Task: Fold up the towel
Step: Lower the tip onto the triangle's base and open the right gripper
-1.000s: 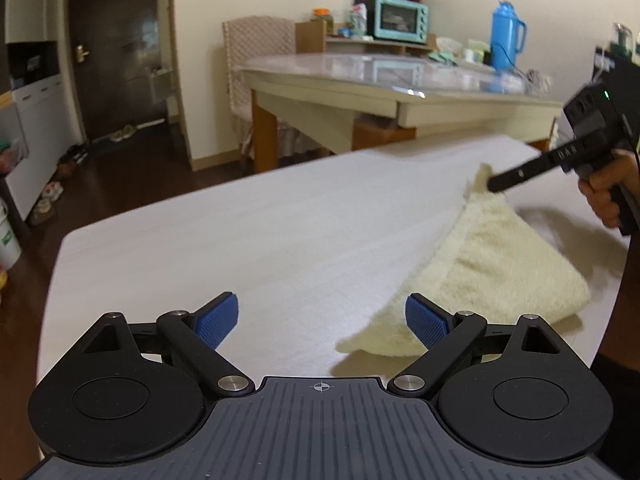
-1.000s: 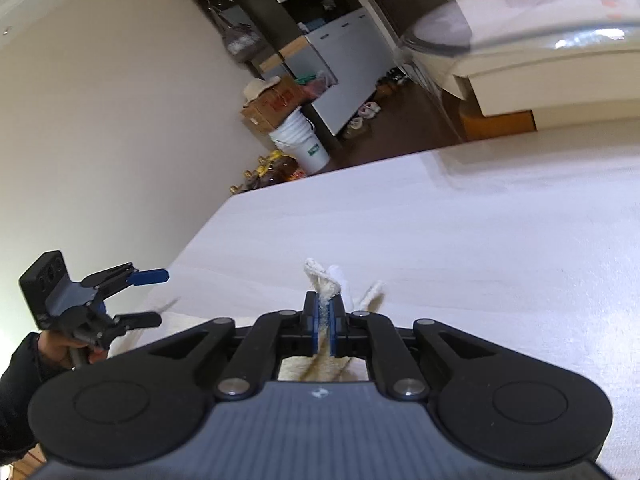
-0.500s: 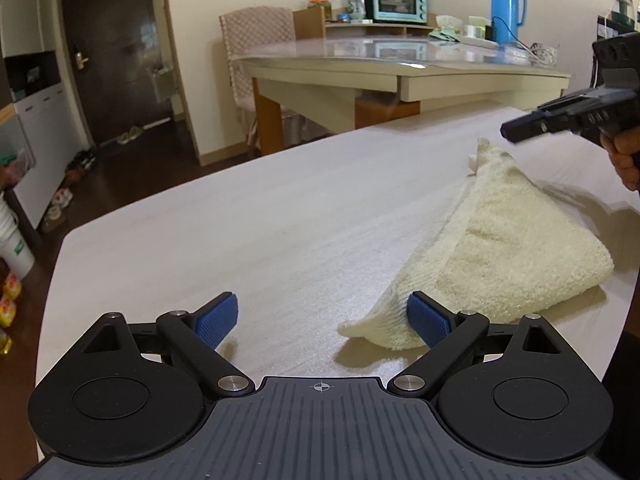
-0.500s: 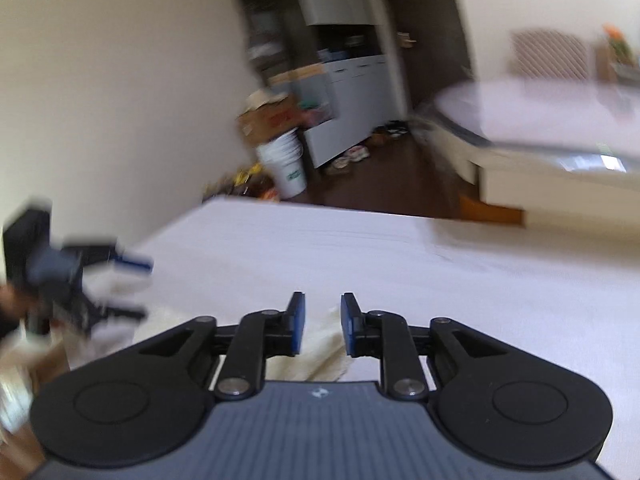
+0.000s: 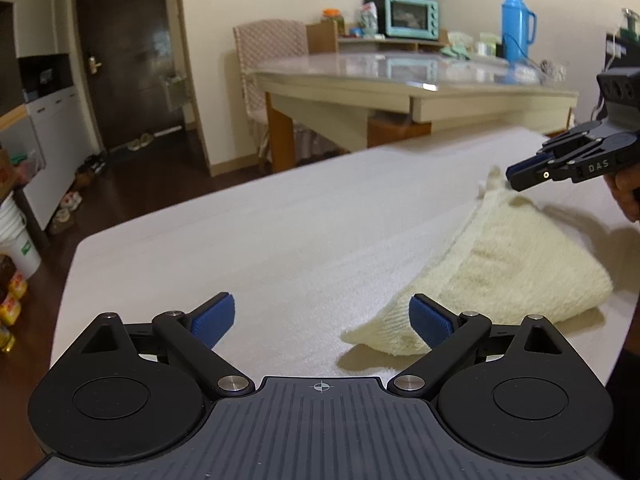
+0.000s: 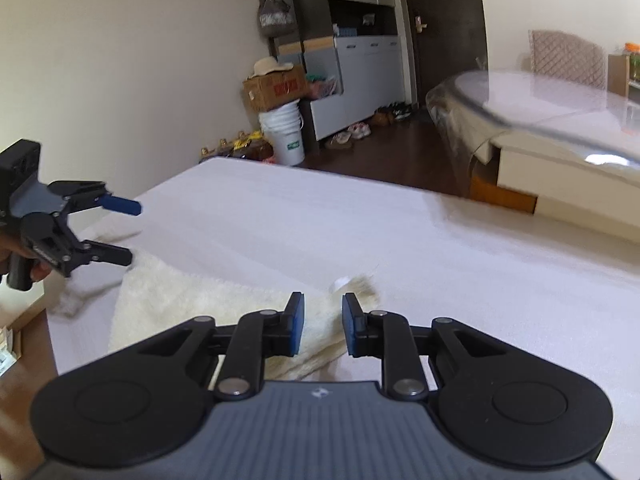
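Our left tongs (image 5: pixel 320 320) are spread wide, holding nothing, low over the worktop (image 5: pixel 260 248), with the right blue pad just beside the near corner of the towel (image 5: pixel 516 268). Our right tongs (image 6: pixel 322 320) stand partly open, a narrow gap, nothing pinched; they hang just over the far corner of the towel (image 6: pixel 208 304), where a small tag (image 6: pixel 341 282) shows.

The towel lies in a folded wedge on the worktop, toward the right edge, thick fold on the near right, thin pointed corners at each end. It looks folded once at least; we judge another fold or a tidy-up is the step in hand.

To do it well, we'd drop each set of tongs onto its own corner, catch both layers and not just the top one, close firmly, then lift both ends level and carry them over together so the edges meet. Plush cloth sags, so we'd keep it taut between the hands. Background: second table (image 5: pixel 400 80), bucket (image 6: pixel 284 132), out of reach.
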Tool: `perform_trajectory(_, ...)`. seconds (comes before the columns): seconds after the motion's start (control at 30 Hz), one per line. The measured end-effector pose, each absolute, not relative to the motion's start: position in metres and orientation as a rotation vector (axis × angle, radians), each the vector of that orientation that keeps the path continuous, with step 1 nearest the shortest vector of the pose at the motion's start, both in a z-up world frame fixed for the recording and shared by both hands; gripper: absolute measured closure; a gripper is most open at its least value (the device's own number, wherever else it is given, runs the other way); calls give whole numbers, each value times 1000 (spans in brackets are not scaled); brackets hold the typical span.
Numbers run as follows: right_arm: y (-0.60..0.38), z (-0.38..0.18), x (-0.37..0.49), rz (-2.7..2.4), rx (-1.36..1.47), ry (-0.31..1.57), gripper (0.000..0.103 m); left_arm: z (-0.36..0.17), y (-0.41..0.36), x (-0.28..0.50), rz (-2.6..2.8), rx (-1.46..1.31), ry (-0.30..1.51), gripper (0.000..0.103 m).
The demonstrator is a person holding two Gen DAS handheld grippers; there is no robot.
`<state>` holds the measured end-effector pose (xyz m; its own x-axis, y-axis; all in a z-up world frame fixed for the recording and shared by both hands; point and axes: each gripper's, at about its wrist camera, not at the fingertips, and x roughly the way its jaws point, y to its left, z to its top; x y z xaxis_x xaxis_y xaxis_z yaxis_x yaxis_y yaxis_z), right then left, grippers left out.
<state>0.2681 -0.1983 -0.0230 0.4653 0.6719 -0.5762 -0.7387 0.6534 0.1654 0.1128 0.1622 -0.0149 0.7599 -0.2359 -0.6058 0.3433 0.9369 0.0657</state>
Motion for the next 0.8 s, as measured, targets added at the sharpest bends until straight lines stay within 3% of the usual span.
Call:
perform_trajectory(0.47,-167,-18,152,1093,-345,624,79,-31,156,123,-273,257,663,5)
perform_trajectory(0.8,-147,-32,104,1013,-261,631,77,-28,166,156,-267,225,682,5)
